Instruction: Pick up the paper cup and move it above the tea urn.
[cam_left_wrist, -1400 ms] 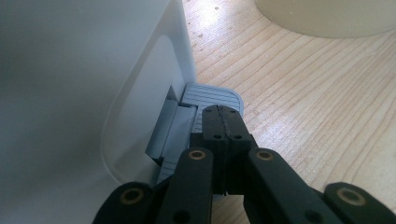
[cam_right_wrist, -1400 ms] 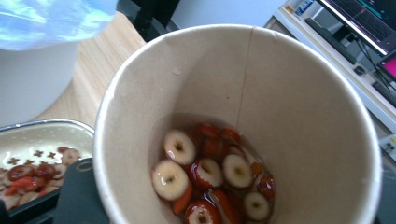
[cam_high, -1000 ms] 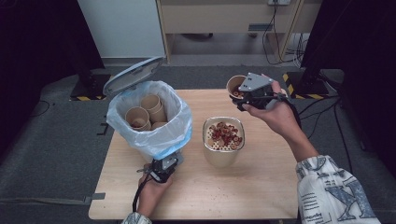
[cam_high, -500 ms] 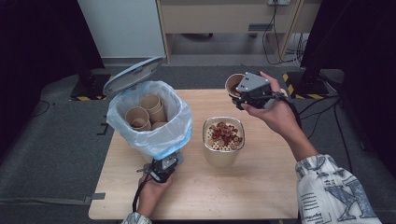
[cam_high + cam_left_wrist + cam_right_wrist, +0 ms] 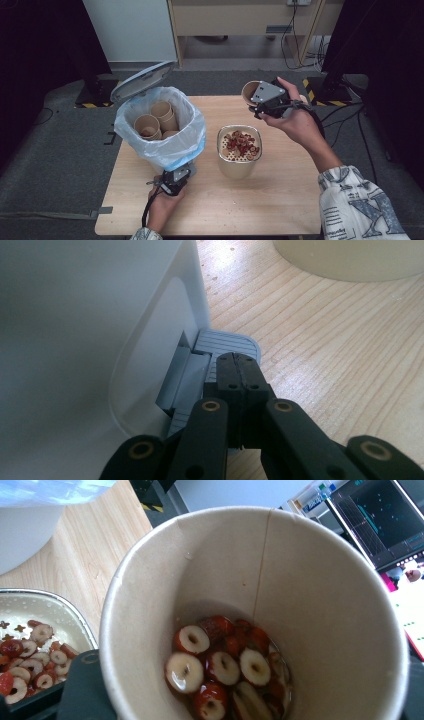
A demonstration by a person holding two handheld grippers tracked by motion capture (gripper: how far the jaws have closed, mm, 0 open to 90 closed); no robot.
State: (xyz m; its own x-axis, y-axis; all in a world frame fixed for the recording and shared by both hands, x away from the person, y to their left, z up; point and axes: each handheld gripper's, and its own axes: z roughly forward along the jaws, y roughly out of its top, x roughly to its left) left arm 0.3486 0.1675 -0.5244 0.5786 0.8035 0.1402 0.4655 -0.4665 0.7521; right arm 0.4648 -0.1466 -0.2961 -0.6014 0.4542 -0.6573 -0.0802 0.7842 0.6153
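My left gripper [image 5: 176, 179] is shut and rests its tips on the grey foot pedal [image 5: 226, 342] of a white bin [image 5: 159, 142] lined with a blue bag. The bin's lid [image 5: 142, 80] stands up. Several empty paper cups [image 5: 156, 120] lie inside. In the left gripper view the jaws of the left gripper [image 5: 239, 362] meet over the pedal. My right gripper [image 5: 261, 100] is shut on a paper cup [image 5: 248, 91], held in the air over the table's far right. The paper cup [image 5: 260, 575] holds red date slices [image 5: 222, 665] in liquid; one black finger [image 5: 82, 685] shows beside it.
A beige container with a perforated strainer [image 5: 239, 152] stands mid-table, holding date slices [image 5: 241, 142]. The wooden table [image 5: 280, 205] has bare room at front right. Cables and black stands sit on the floor behind. A screen [image 5: 385, 520] shows beyond the cup.
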